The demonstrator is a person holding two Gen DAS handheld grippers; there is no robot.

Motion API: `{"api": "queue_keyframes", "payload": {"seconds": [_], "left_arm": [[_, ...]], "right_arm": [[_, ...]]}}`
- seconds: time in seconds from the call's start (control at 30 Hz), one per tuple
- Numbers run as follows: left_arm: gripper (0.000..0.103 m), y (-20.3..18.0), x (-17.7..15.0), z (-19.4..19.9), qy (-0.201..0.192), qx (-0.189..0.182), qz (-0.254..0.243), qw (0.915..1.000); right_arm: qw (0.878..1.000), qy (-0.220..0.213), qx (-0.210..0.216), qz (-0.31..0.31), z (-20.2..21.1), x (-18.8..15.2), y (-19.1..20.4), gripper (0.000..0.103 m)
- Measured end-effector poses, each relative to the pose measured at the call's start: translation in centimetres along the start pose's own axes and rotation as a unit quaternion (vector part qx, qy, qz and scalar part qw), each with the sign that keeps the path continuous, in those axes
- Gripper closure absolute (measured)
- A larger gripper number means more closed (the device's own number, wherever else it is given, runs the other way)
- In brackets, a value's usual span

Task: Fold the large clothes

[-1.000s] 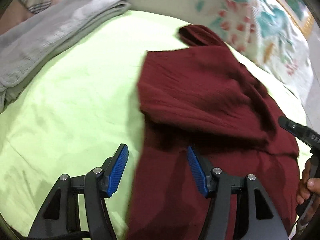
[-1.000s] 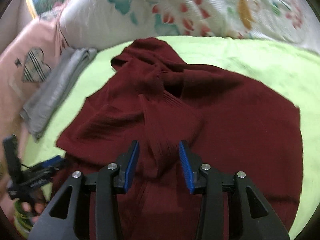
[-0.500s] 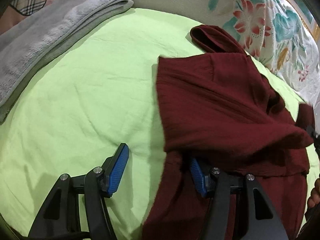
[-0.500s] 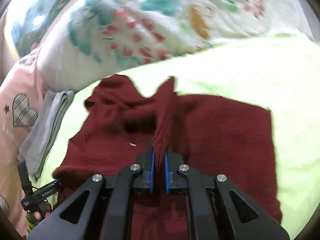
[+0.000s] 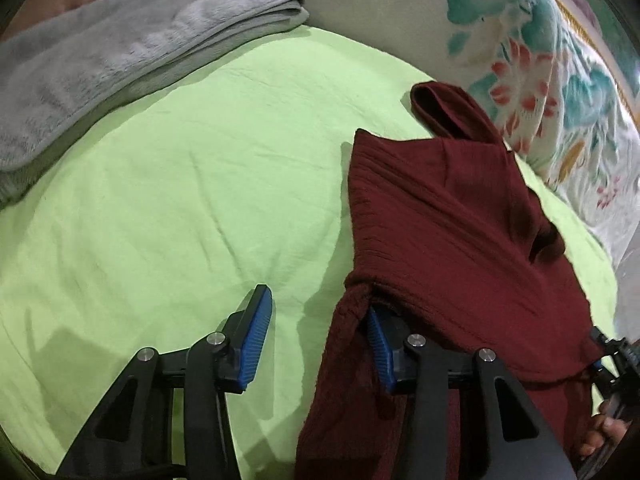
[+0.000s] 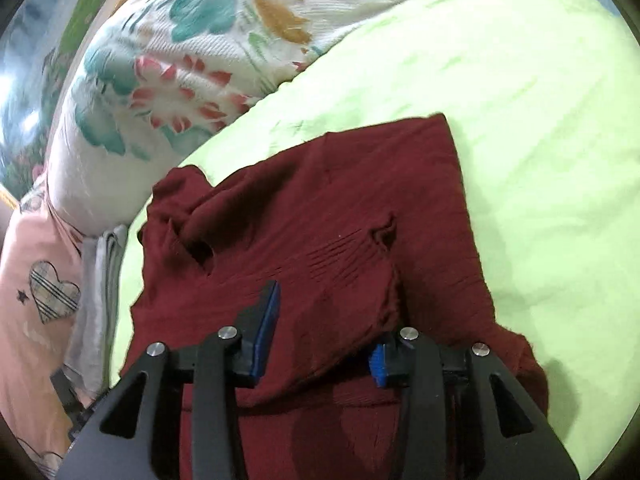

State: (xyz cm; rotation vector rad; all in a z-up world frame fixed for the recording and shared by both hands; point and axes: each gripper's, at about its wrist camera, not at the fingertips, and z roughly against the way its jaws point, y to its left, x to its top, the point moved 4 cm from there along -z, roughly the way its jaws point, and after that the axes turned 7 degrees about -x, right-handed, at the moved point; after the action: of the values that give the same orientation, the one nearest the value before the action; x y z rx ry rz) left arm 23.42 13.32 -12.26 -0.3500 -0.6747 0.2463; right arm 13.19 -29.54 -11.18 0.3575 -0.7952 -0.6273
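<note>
With the right gripper just released around the folded sleeve and the left gripper closing unclenched astride the maroon sweater edge on the bed, a snagged finger risked undoing the fold.

maroon garment lies on the green sheet, its edge between the parted left hand-held gripper fingers.

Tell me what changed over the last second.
The right gripper pinched a sleeve of the maroon garment, carried it across the body and has just opened, letting it go. The left gripper has been closing at the garment's edge. The grey towel and green sheet stayed put.
</note>
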Motion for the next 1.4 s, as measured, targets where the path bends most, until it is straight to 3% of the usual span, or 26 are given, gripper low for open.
{"api": "queue_keyframes", "payload": {"seconds": [0.03, 0.07, 0.1, 0.2, 0.33, 0.53, 0.6, 0.73, 0.8, 0.87, 0.97, 1.03, 1.17, 1.4], "left_arm": [[0.056, 0.0, 0.1, -0.2, -0.001, -0.001, -0.001, 1.0000], [0.056, 0.0, 0.1, -0.2, -0.001, -0.002, -0.001, 1.0000], [0.056, 0.1, 0.1, -0.2, 0.000, -0.004, 0.000, 1.0000], [0.056, 0.2, 0.1, -0.3, 0.003, -0.009, 0.006, 0.9999], [0.056, 0.0, -0.1, -0.2, 0.008, 0.002, -0.002, 1.0000], [0.058, -0.2, -1.0, 2.0, 0.018, -0.004, -0.029, 0.9994], [0.058, -0.4, -0.8, 2.9, 0.017, -0.015, -0.032, 0.9992], [0.056, -2.0, 1.1, 4.0, 0.007, -0.042, -0.033, 0.9985], [0.053, -3.2, 2.3, 3.9, 0.006, -0.050, -0.038, 0.9980], [0.052, -4.5, 3.7, 3.3, 0.008, -0.045, -0.052, 0.9976], [0.052, -6.2, 6.0, 2.2, 0.003, -0.043, -0.068, 0.9968], [0.049, -7.1, 8.0, 1.1, -0.002, -0.040, -0.072, 0.9966], [0.048, -8.4, 13.0, -2.2, -0.002, -0.042, -0.068, 0.9968], [0.046, -9.2, 20.2, -9.3, 0.022, -0.058, -0.055, 0.9965]], "right_arm": [[1.000, 0.001, -0.001, 0.002, -0.2, 0.0, 0.1, 0.071], [1.000, 0.008, -0.008, 0.013, -0.3, 0.0, 0.5, 0.097], [1.000, 0.009, -0.007, 0.019, -0.2, 0.2, 0.8, 0.098], [0.999, -0.032, -0.004, 0.035, 1.7, 0.7, 1.4, 0.098], [0.998, 0.020, -0.060, 0.010, 1.0, -0.2, -0.9, 0.086], [0.998, -0.033, -0.057, -0.008, 5.2, 0.1, -3.5, 0.083], [0.998, -0.044, -0.043, -0.002, 6.1, 0.8, -3.1, 0.076], [0.999, -0.022, 0.023, 0.019, 5.0, 1.7, -0.2, 0.069], [0.998, -0.015, 0.044, 0.041, 4.0, 1.9, 1.9, 0.047], [0.995, -0.012, 0.065, 0.074, 3.1, 1.9, 4.2, 0.043], [0.989, 0.010, 0.076, 0.130, 1.6, 2.1, 7.7, 0.042], [0.983, 0.001, 0.075, 0.168, 0.9, 2.7, 10.1, 0.043], [0.972, 0.011, 0.070, 0.225, -2.9, 4.6, 14.9, 0.060], [0.951, 0.043, 0.061, 0.300, -11.7, 7.1, 22.0, 0.070]]}}
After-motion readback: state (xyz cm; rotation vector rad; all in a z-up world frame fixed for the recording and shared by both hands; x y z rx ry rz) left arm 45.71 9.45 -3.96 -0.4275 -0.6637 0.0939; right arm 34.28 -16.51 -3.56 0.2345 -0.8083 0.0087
